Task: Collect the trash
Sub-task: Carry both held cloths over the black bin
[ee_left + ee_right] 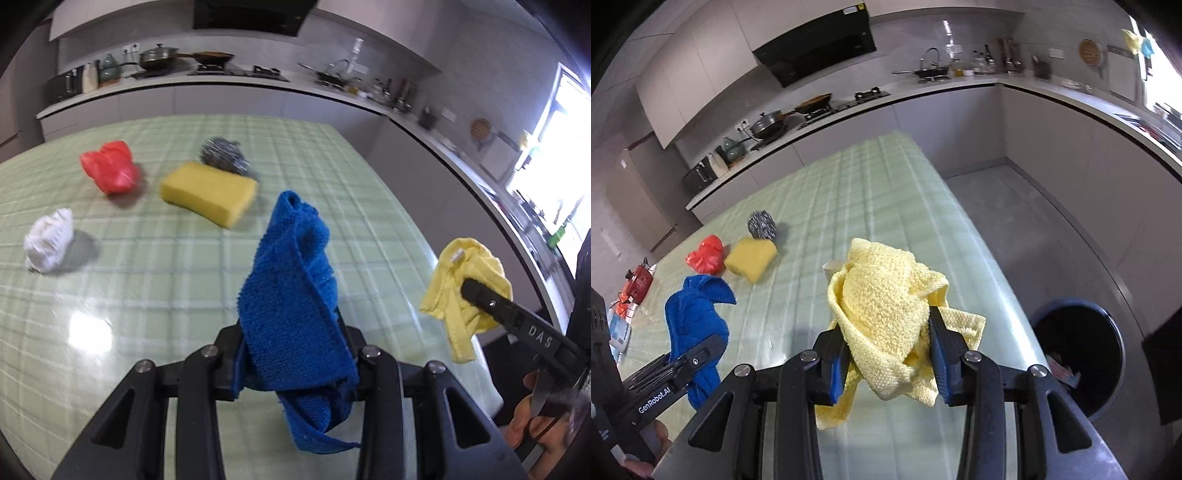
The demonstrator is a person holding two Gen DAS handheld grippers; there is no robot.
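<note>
My left gripper (295, 354) is shut on a blue cloth (291, 295) and holds it above the green checked table (184, 295). It also shows in the right wrist view (696, 321). My right gripper (886, 350) is shut on a yellow cloth (882, 306), held over the table's right edge; the cloth shows in the left wrist view too (461, 288). On the table lie a red crumpled bag (110, 171), a white crumpled wad (50, 240), a yellow sponge (208, 192) and a steel scourer (225, 155).
A dark round bin (1078, 354) stands on the floor beside the table's right edge, with some litter inside. A kitchen counter (923, 92) with pans runs along the far wall. A red appliance (637, 282) sits at the table's far left.
</note>
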